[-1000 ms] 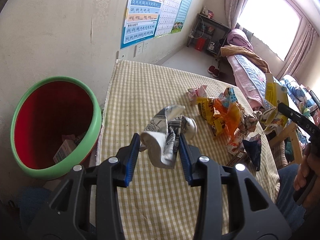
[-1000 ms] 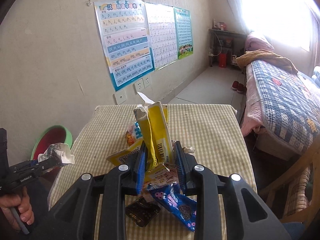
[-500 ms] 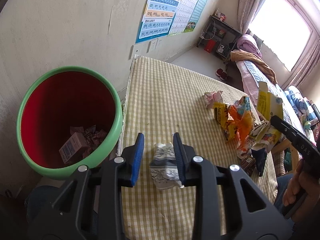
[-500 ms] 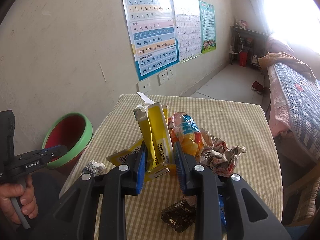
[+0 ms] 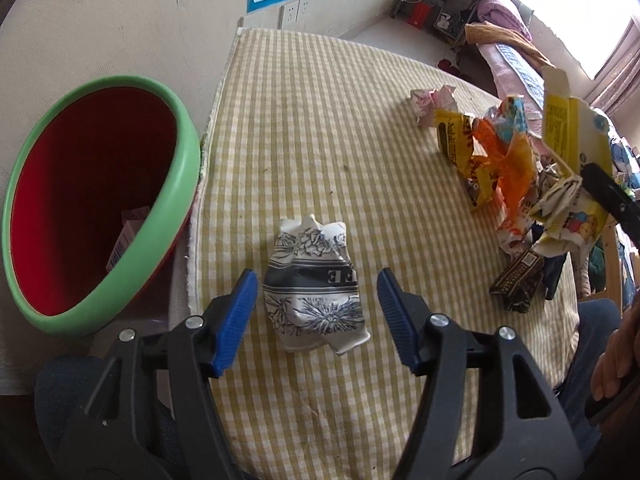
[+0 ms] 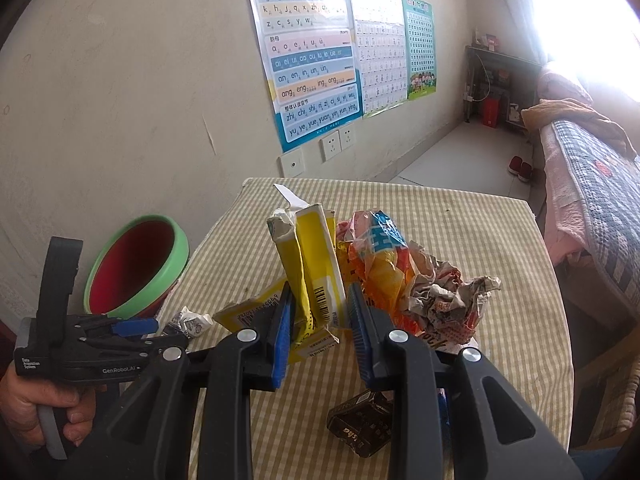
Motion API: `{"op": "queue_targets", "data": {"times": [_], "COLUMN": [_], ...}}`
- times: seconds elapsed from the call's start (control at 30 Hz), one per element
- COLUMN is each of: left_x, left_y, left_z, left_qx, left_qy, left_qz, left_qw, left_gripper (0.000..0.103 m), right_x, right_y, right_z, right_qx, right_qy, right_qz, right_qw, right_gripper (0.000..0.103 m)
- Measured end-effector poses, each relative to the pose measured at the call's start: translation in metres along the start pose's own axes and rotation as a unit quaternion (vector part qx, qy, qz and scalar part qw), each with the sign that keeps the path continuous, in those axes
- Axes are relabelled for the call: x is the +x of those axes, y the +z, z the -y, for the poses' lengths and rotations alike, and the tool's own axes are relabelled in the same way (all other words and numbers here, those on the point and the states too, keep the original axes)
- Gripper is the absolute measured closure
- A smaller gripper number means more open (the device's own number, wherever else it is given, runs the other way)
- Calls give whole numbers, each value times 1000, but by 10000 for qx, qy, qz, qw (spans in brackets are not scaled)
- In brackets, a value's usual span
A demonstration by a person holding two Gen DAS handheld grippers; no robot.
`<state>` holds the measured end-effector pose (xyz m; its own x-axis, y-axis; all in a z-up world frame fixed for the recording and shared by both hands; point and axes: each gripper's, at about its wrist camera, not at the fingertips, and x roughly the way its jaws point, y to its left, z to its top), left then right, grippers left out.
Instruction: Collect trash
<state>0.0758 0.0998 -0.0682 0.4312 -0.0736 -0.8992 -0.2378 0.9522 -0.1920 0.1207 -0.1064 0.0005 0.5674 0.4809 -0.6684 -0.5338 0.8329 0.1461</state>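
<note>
The left gripper [image 5: 314,312] is spread wide, and the crumpled white paper wrapper with dark flower print [image 5: 314,304] lies free on the yellow checked tablecloth [image 5: 320,128], between its fingers, near the green-rimmed red round bin [image 5: 176,184]. The right gripper [image 6: 318,332] clamps the flattened yellow cardboard carton [image 6: 316,272], farther from the bin.

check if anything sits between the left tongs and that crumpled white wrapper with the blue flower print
Nothing visible does. The crumpled white wrapper with blue flower print lies on the yellow checked tablecloth between the open left tongs, untouched; other trash lies off to the right.
</note>
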Motion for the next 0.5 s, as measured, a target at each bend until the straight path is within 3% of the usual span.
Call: {"op": "queue_targets", "data": {"times": [0.13,0.17,0.2,0.5], "left_x": [13,13,14,4], "left_y": [0,0,0,0], "left_z": [2,3,2,3], "left_qx": [5,3,2,21], "left_qy": [136,173,199,163], "left_qz": [-119,-91,-84,92], "left_qw": [9998,9998,9998,9998], "left_gripper": [45,54,56,59], "right_x": [1,1,1,3], "right_y": [-3,-3,-3,-3], "right_z": [2,2,3,0], "right_qx": [25,33,42,15], "right_qy": [16,22,28,58], "right_qz": [-26,-30,-34,-53], "right_qw": [10000,10000,10000,10000], "right_gripper": [77,77,77,77]}}
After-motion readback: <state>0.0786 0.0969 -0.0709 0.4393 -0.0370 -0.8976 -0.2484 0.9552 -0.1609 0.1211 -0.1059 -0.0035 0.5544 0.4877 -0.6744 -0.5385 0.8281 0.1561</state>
